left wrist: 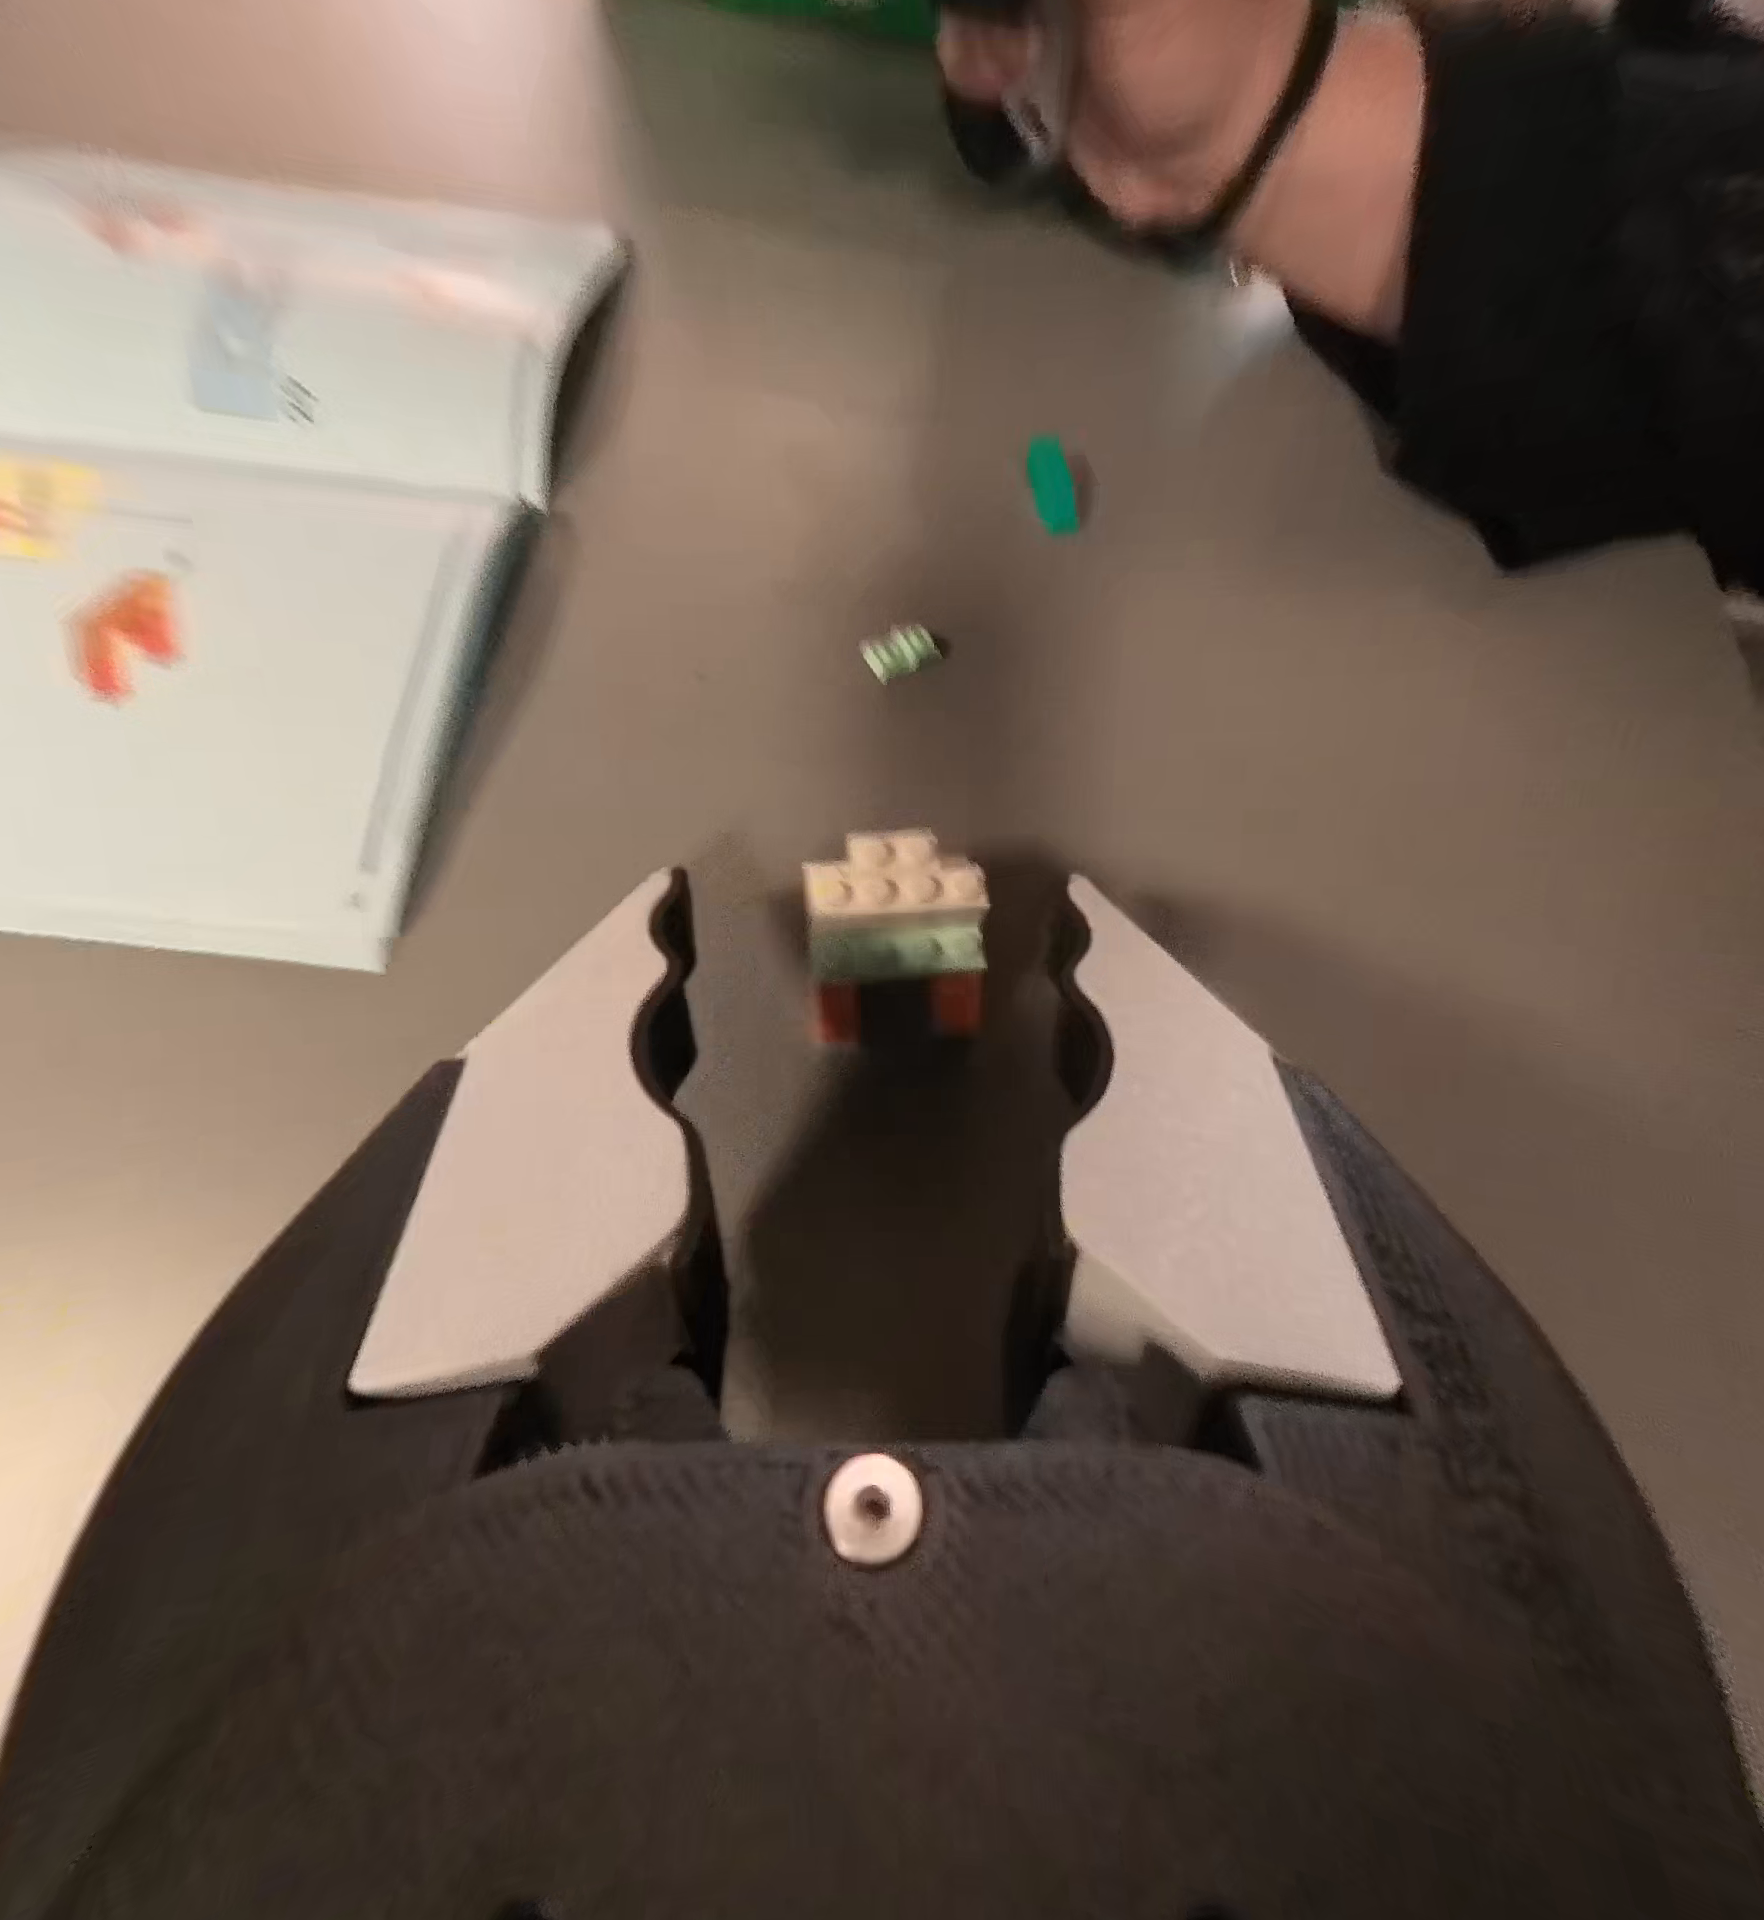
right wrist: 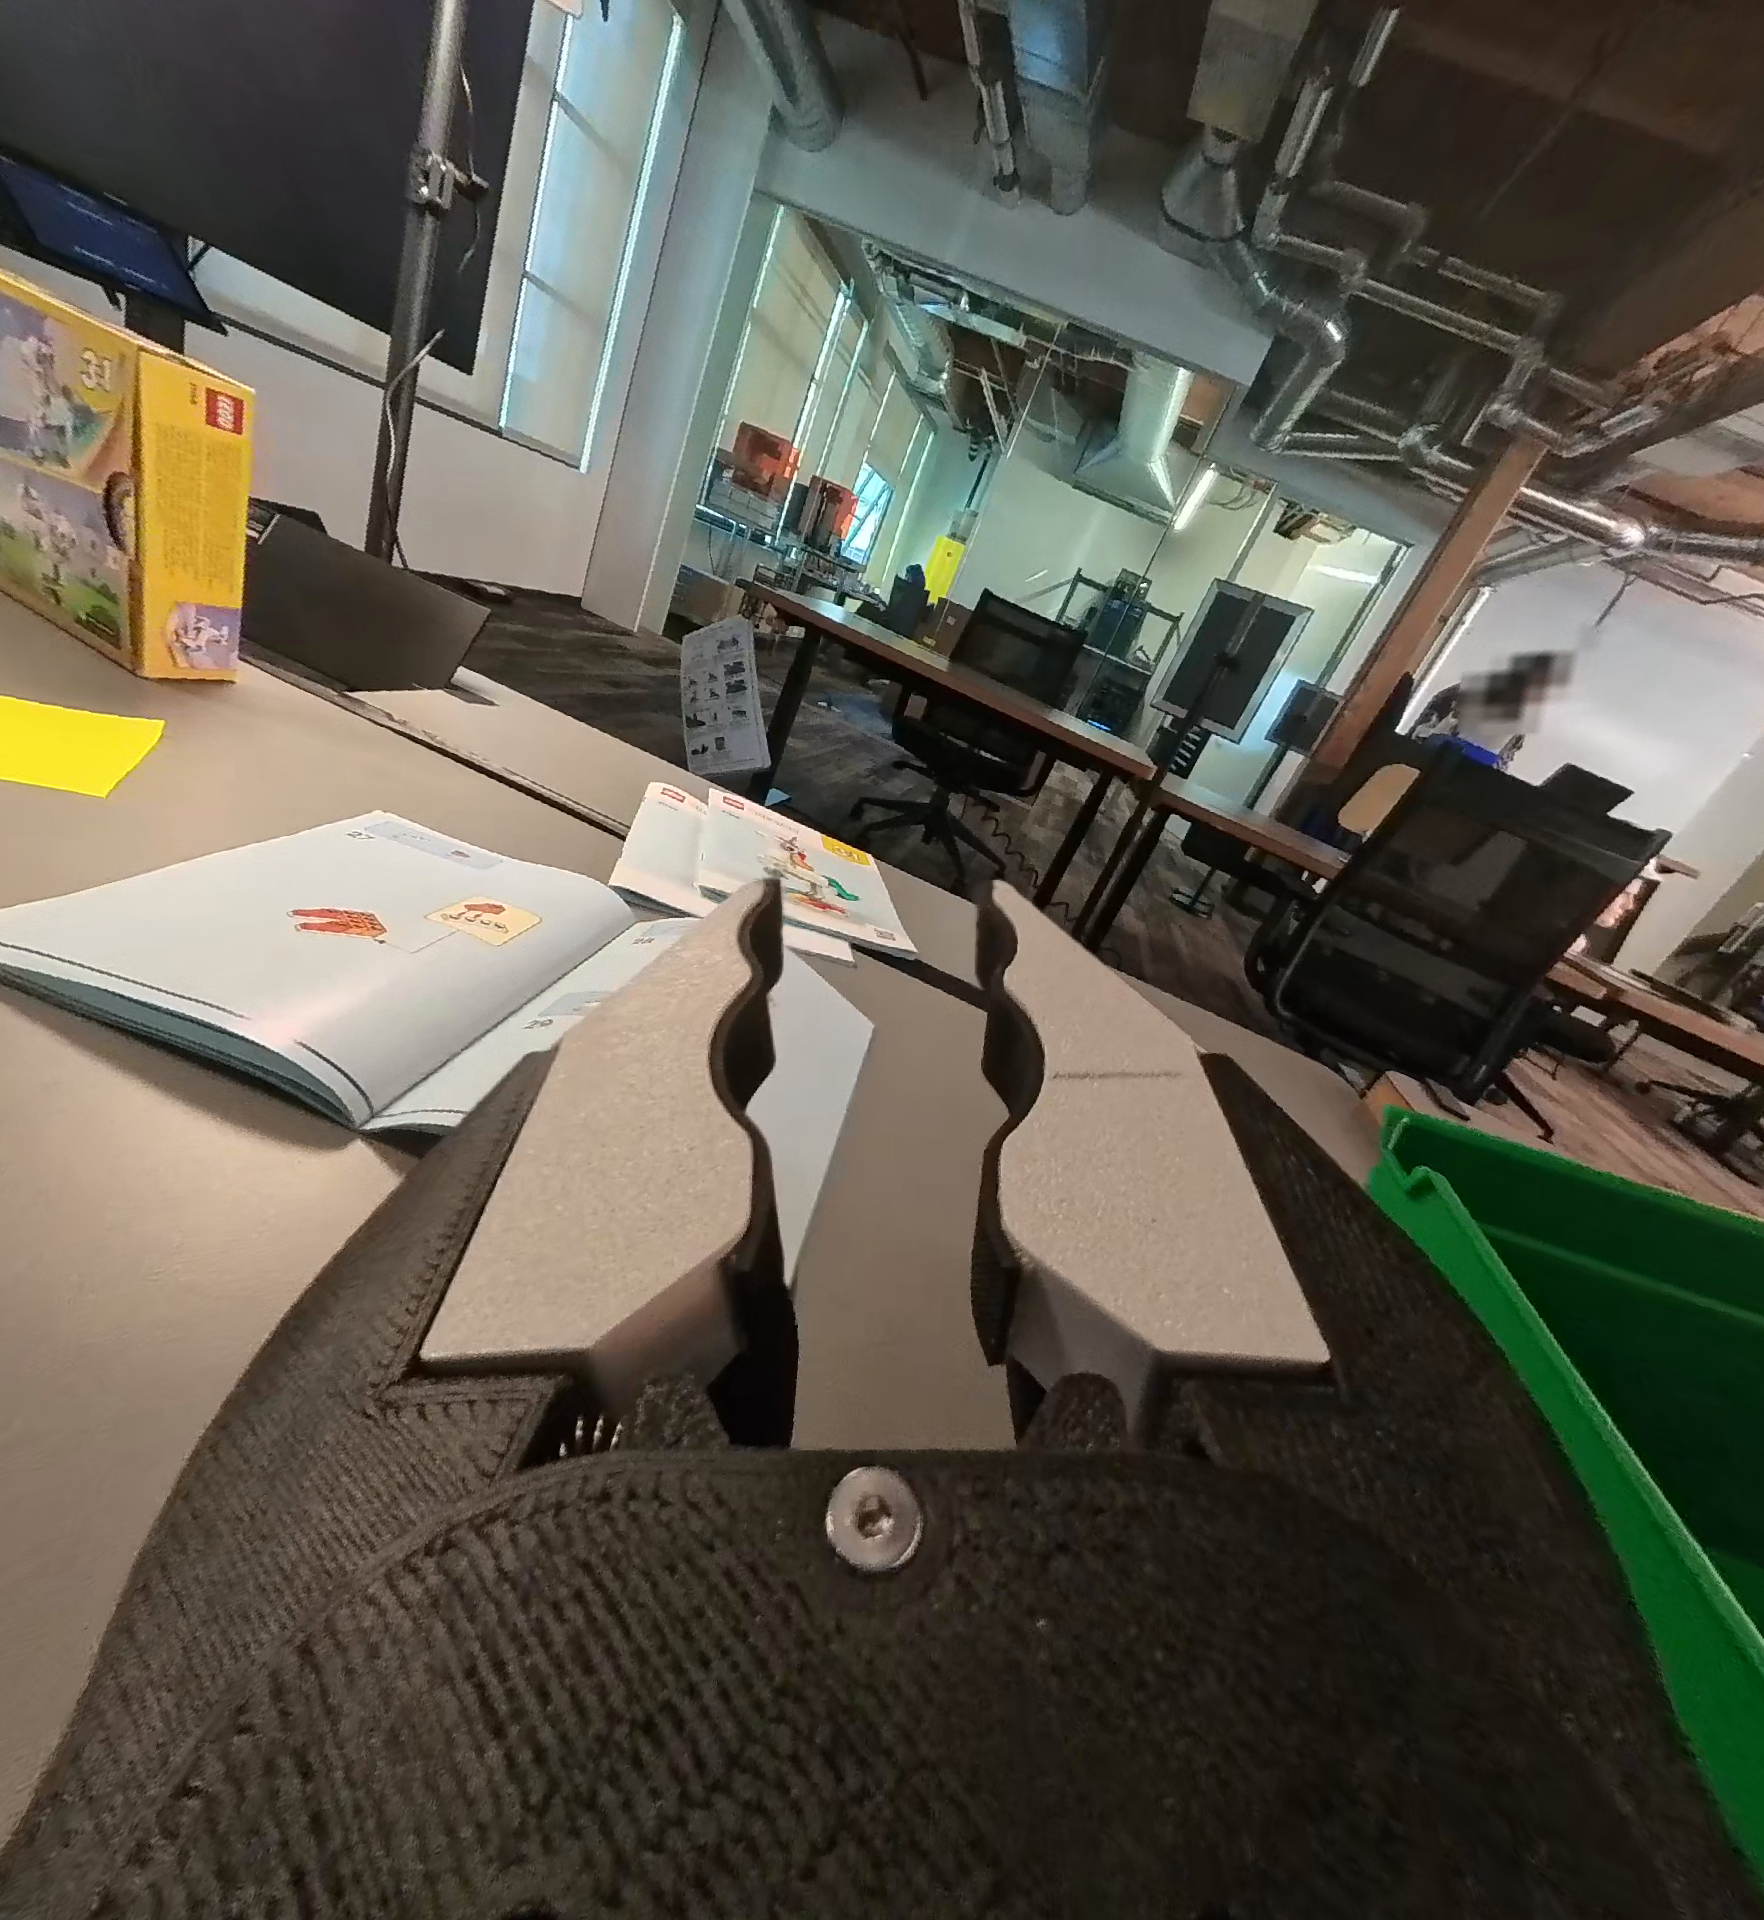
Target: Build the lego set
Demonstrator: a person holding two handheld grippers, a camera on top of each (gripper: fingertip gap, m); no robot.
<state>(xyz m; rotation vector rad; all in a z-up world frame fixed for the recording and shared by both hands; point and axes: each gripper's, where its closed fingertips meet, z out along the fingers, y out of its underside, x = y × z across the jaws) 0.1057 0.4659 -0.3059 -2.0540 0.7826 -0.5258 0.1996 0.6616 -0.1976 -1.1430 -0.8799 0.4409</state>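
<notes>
**Grey tabletop, both grippers empty**

Grey table [left wrist: 1273, 935] fills my left view. Largest is the open pale-blue instruction booklet [left wrist: 182, 540], well left. My left gripper [left wrist: 873, 914] gapes wide, holding nothing; the small white, green and red brick assembly [left wrist: 896, 935] stands between its tips, untouched. My right gripper [right wrist: 878, 914] is parted, empty.

L gripper [left wrist: 873, 894] fingers spread wide, angled down; R gripper [right wrist: 880, 899] fingers apart, nothing held.
</notes>
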